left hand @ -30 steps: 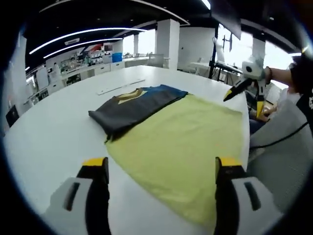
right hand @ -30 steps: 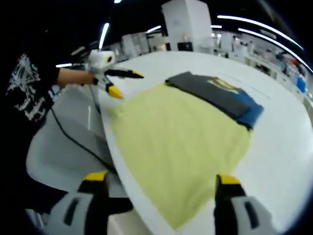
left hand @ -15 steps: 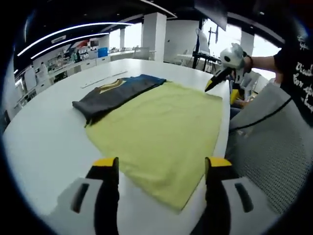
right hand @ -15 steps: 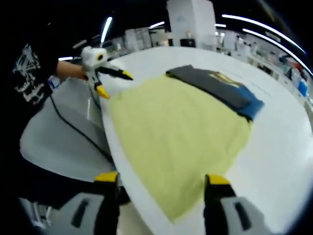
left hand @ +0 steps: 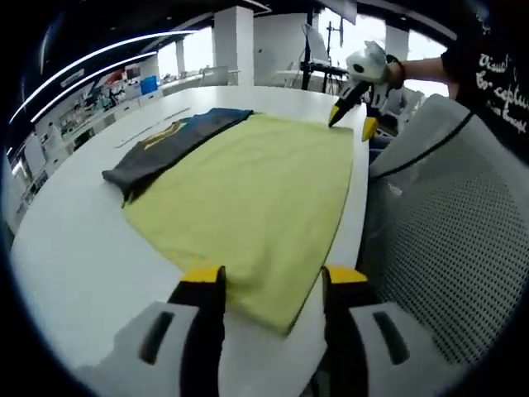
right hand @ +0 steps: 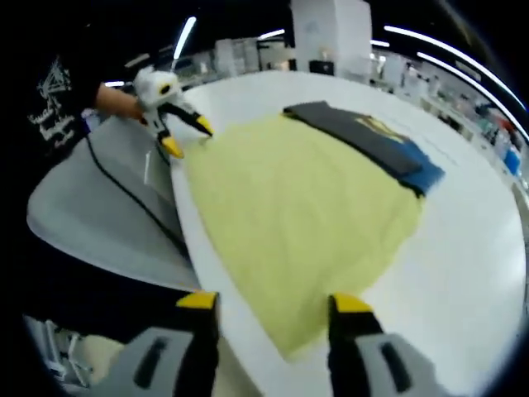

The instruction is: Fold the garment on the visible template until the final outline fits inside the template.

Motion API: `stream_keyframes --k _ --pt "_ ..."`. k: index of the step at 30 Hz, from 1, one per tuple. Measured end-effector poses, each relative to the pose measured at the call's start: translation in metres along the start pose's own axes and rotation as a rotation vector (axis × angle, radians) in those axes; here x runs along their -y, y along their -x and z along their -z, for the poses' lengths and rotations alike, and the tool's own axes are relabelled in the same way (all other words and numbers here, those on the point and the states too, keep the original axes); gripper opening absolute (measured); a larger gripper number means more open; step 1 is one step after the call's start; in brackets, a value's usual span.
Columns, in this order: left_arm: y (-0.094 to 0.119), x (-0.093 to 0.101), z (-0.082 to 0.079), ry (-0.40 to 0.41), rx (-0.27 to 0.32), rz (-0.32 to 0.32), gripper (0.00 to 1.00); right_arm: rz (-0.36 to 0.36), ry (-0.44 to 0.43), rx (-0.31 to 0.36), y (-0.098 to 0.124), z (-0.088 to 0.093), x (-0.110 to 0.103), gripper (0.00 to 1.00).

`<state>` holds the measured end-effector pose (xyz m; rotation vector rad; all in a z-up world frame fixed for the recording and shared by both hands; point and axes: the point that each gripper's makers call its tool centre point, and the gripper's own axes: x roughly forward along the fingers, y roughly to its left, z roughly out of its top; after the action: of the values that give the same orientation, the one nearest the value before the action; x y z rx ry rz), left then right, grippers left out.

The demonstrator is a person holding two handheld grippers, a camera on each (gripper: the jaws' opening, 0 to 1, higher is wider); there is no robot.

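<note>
A large yellow cloth (left hand: 256, 190) (right hand: 297, 215) lies spread flat on the white round table (left hand: 74, 248) (right hand: 471, 248). A folded dark grey and blue garment (left hand: 161, 145) (right hand: 372, 141) lies along its far edge. My left gripper (left hand: 273, 281) is open, low over the cloth's near corner, which lies between the jaws. It appears again as the left gripper (right hand: 186, 136) at the cloth's far corner by the table edge. My right gripper (right hand: 273, 304) is also open over its own near corner. It appears again as the right gripper (left hand: 351, 122), held by a hand.
A grey mesh chair (left hand: 438, 231) (right hand: 91, 215) stands against the table edge beside the cloth, with a black cable (right hand: 124, 215) across it. A person's black printed sleeve (left hand: 488, 74) (right hand: 58, 99) is close by. Desks and pillars fill the background.
Both views have shifted toward the cloth's corners at the table edge. The jaws of both grippers have narrowed while staying apart. The cloth and the folded garment have not moved.
</note>
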<state>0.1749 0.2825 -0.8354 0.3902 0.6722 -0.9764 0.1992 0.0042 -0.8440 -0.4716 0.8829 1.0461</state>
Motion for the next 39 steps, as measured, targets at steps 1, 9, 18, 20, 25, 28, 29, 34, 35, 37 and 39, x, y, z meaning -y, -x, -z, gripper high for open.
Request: stream_keyframes --k 1,9,18,20,25,28,29,34,35,37,39 --pt "0.0 0.001 0.002 -0.004 -0.006 0.002 0.41 0.005 0.005 -0.007 0.0 0.001 0.001 0.48" --pt "0.004 -0.002 0.002 -0.019 -0.021 0.003 0.35 0.032 0.042 -0.039 -0.001 0.008 0.006 0.38" --pt "0.004 -0.011 0.007 -0.007 -0.05 0.01 0.22 0.042 0.068 -0.054 -0.002 0.009 0.018 0.26" --pt "0.003 -0.01 0.007 0.006 -0.047 0.022 0.15 0.042 0.072 -0.058 -0.003 0.009 0.02 0.23" --pt "-0.001 -0.012 0.006 0.033 -0.041 0.016 0.05 0.059 0.076 -0.04 -0.007 0.005 0.024 0.07" --pt "-0.002 -0.015 0.006 0.057 -0.042 0.014 0.03 0.06 0.072 -0.035 -0.008 0.002 0.024 0.04" --pt "-0.002 -0.015 0.007 0.057 -0.042 0.012 0.02 0.059 0.075 -0.032 -0.009 0.0 0.023 0.03" --pt "0.001 -0.016 0.006 0.064 -0.039 0.004 0.01 0.048 0.08 -0.04 -0.007 -0.001 0.019 0.0" --pt "0.002 -0.016 0.005 0.055 -0.035 -0.002 0.01 0.049 0.078 -0.04 -0.007 -0.001 0.018 0.0" --pt "0.003 -0.015 0.005 0.055 -0.036 -0.003 0.01 0.048 0.068 -0.036 -0.006 0.0 0.017 0.0" --pt "0.004 -0.015 0.006 0.06 -0.044 -0.005 0.01 0.049 0.055 -0.035 -0.003 0.002 0.015 0.0"
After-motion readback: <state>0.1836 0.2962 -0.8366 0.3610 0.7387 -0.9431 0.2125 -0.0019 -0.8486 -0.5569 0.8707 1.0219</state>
